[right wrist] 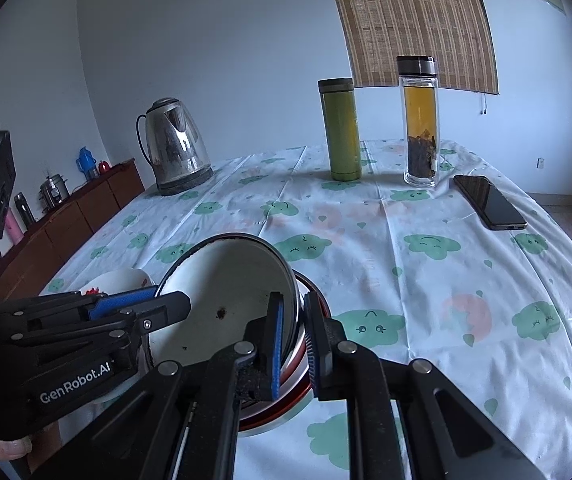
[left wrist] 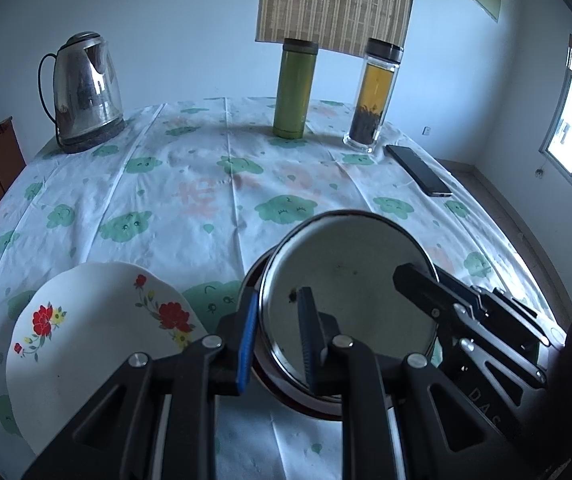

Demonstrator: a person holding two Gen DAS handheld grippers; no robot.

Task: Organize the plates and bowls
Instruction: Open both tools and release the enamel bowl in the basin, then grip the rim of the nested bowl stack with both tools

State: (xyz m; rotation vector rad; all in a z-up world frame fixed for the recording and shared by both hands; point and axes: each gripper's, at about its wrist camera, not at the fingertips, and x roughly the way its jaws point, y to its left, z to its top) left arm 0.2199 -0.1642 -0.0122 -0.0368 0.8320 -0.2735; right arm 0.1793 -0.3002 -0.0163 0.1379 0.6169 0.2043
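A white enamel bowl [left wrist: 350,280] with a dark rim is held tilted over a red-rimmed bowl [left wrist: 286,396] on the table. My left gripper [left wrist: 276,340] is shut on the enamel bowl's left rim, one finger inside and one outside. My right gripper [right wrist: 292,344] is shut on the same bowl's right rim [right wrist: 292,292]; the red-rimmed bowl [right wrist: 286,400] lies under it. A white plate with red flowers [left wrist: 86,340] lies to the left of the bowls, and its edge shows in the right wrist view [right wrist: 122,278].
On the cloud-print tablecloth [left wrist: 206,184] stand a steel kettle [left wrist: 86,92] at far left, a green flask [left wrist: 294,88], a glass tea bottle [left wrist: 374,96] and a black phone [left wrist: 418,170] at far right. A wooden cabinet [right wrist: 66,224] stands left of the table.
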